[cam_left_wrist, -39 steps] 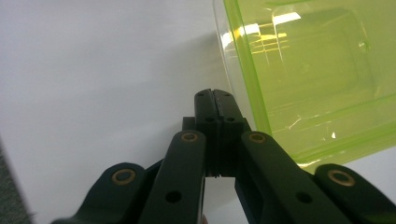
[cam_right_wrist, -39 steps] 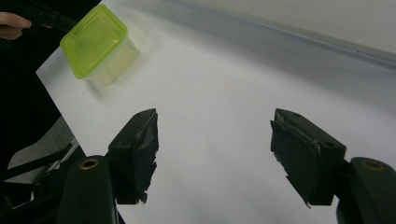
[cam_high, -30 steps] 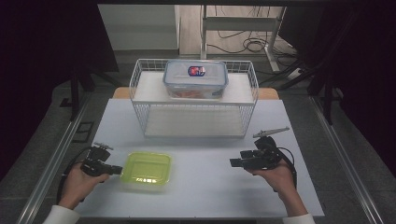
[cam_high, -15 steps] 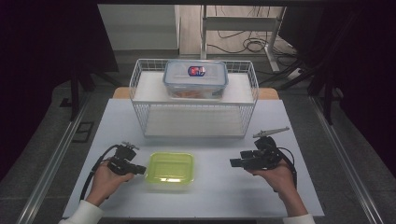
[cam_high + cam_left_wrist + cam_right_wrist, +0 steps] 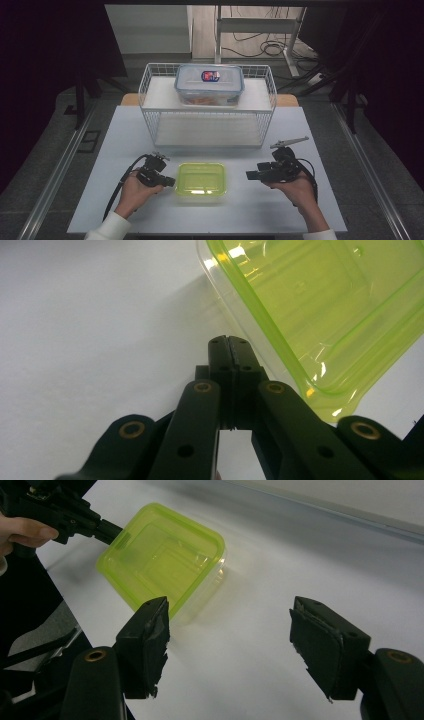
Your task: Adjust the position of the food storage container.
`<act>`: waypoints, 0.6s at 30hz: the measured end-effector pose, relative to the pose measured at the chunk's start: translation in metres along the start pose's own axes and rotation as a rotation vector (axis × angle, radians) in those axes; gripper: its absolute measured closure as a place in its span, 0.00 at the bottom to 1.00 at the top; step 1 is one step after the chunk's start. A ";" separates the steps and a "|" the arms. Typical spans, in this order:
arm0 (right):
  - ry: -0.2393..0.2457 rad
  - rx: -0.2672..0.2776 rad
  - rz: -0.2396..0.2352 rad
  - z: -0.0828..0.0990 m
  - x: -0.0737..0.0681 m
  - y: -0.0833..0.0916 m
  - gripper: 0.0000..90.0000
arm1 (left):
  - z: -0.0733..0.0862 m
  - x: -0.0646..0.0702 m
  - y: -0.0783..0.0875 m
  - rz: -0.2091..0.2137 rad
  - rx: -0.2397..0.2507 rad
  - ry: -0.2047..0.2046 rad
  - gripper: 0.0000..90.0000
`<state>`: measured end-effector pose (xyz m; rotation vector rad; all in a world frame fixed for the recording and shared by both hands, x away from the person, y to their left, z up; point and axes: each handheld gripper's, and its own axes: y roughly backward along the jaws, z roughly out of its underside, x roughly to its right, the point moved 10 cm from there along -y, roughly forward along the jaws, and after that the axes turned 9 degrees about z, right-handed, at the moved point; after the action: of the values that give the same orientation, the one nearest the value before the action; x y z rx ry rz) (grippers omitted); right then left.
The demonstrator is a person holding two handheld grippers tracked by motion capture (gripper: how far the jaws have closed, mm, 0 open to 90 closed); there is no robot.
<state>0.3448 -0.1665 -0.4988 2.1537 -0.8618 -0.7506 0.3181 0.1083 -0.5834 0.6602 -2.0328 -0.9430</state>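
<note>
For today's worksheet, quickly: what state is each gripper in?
Left gripper: shut, holding nothing, beside the green container.
Right gripper: open, empty.

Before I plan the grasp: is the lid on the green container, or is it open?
Lid on: the green container shows a flat, stepped green lid across its whole top.

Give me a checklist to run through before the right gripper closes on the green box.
1. Left gripper shut and against the green box, at its left edge: ok.
2. Right gripper jaws open, nothing between them: ok.
3. Right gripper at the box: not ok, a stretch of bare table lies between.
4. Box lid on: ok, it sits flat on the box.
5. Lid latched: cannot tell.
6. Room in the wire basket: ok, the clear box sits on top of it, its lower level is bare.
</note>
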 end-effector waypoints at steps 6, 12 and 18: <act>-0.008 0.004 0.008 0.000 0.002 -0.001 0.34 | 0.006 -0.006 0.023 -0.020 0.102 0.013 0.95; -0.001 -0.011 0.015 0.002 0.000 -0.004 0.32 | 0.017 -0.004 0.041 -0.020 0.154 0.000 0.77; 0.014 -0.012 0.029 0.003 -0.003 -0.010 0.26 | 0.016 -0.004 0.058 -0.005 0.249 0.038 0.45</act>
<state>0.3445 -0.1600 -0.5077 2.1295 -0.8775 -0.7233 0.3002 0.1521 -0.5454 0.8096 -2.1339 -0.6800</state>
